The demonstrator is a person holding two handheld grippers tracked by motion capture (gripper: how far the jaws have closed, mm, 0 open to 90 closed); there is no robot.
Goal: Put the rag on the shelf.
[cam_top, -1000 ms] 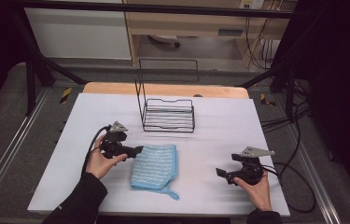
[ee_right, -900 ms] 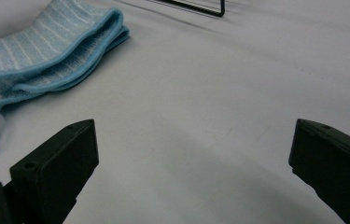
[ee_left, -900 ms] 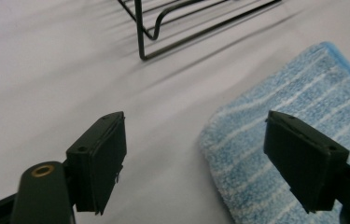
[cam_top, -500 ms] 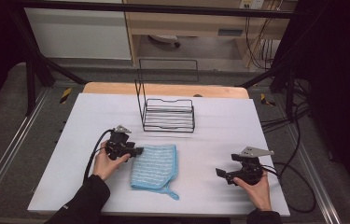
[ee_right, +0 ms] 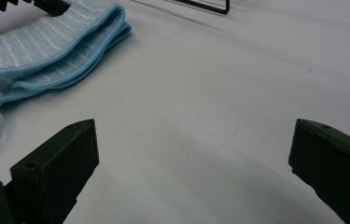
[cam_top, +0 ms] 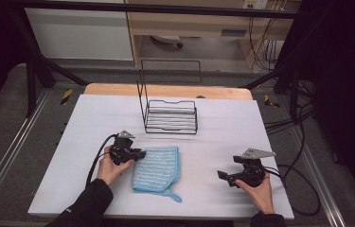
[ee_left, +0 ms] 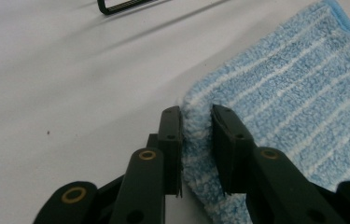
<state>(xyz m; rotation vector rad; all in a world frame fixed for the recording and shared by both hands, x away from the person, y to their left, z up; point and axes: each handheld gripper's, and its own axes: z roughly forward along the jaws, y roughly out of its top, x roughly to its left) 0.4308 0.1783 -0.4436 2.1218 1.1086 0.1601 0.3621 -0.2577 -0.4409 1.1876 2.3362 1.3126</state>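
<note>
Since our left claw has just been closing and now pinches the folded blue towel at its near corner edge, between the pads, we should lift slowly off the surface while our right claw waits wide open, well apart.

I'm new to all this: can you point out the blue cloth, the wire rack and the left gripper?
blue cloth (cam_top: 158, 166): high view, middle of the folded cloth.
wire rack (cam_top: 171, 123): high view, its barred floor.
left gripper (ee_left: 196, 122): left gripper view, between the fingertips.
</note>
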